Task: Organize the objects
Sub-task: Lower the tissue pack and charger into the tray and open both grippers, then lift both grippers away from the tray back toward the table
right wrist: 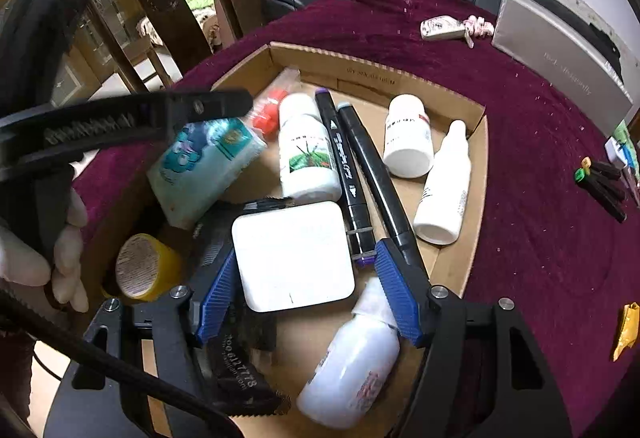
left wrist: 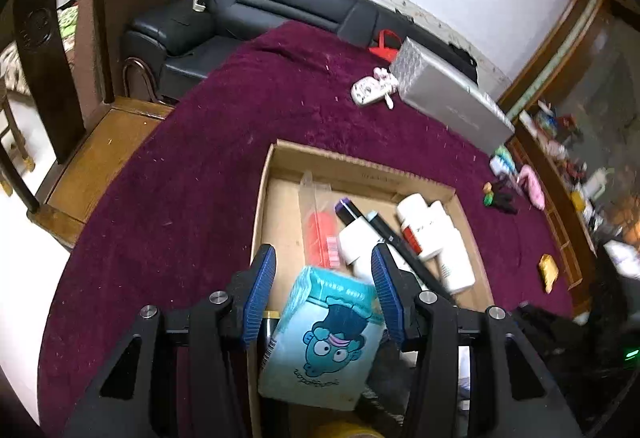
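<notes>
Blue-padded and set around a teal tissue pack (left wrist: 324, 334), the left gripper (left wrist: 324, 278) hung over the near end of the cardboard tray (left wrist: 360, 163) in the left wrist view; the pack sat tilted between the pads and looked held, though contact on the left pad was hard to confirm. Beyond it in the tray lay an orange item in a clear bag (left wrist: 320, 234), a purple-capped marker (left wrist: 362, 222) and white bottles (left wrist: 428, 226), while a silver box (left wrist: 448, 94) stood far right on the maroon cloth (left wrist: 180, 198). In the right wrist view, the right gripper (right wrist: 300, 278) was clamped on a white rounded-square case (right wrist: 292, 254), both pads against its sides, low over the tray's near part. The tissue pack showed at left under the other gripper's dark finger, above a yellow tape roll (right wrist: 140, 266). Two black markers (right wrist: 360, 166), a green-labelled bottle (right wrist: 306, 154) and more white bottles (right wrist: 408, 138) crowded the middle. To do this step well, I judged each item should go down into a bare patch of cardboard, kept level, with the pads parted only once it rested, so nothing tipped onto the bottles.
</notes>
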Demonstrator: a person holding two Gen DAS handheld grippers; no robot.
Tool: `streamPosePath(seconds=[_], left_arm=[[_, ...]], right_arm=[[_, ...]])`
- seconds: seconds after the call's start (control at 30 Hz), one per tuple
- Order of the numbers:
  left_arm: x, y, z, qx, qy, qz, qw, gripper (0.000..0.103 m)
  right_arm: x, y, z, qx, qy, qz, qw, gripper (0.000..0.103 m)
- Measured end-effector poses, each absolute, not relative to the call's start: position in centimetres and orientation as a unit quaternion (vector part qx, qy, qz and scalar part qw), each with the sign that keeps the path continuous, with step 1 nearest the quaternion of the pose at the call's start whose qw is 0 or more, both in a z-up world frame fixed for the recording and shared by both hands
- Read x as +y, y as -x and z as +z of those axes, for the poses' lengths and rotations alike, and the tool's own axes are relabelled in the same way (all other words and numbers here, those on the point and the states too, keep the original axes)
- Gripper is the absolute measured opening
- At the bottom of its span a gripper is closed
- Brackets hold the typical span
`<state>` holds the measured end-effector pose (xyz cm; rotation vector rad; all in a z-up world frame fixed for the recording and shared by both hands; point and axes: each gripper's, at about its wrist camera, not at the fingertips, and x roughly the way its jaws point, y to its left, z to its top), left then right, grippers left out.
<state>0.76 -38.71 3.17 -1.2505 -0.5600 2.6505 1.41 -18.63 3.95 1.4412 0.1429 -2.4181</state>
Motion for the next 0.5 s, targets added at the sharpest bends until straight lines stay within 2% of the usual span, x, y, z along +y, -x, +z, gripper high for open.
streamPosePath(seconds=[0.17,0.3,0.37,0.5], left_arm=[[-39.7,-7.0,7.3,-0.186,0.35,0.917,0.043,0.045],[-41.1,-16.4,11.0,-0.208,0.273,0.939,-0.004,0.052],[-41.5,-21.1,12.4,-0.222,0.235,0.946,-0.036,0.054],[-41.6,-29.2,15.2,-0.242,0.164,0.949,-0.118,0.054]], right_arm=[[-18.1,-2.7,4.9,0.063,-0.464,-0.86,0.204,0.068],[-15.3,-4.9,7.0,-0.001,-0.383,-0.895,0.228,0.069],[-13.4,-5.8,7.7,-0.03,-0.342,-0.914,0.216,0.075],[-9.6,-6.3,8.4,-0.078,-0.302,-0.933,0.179,0.076]])
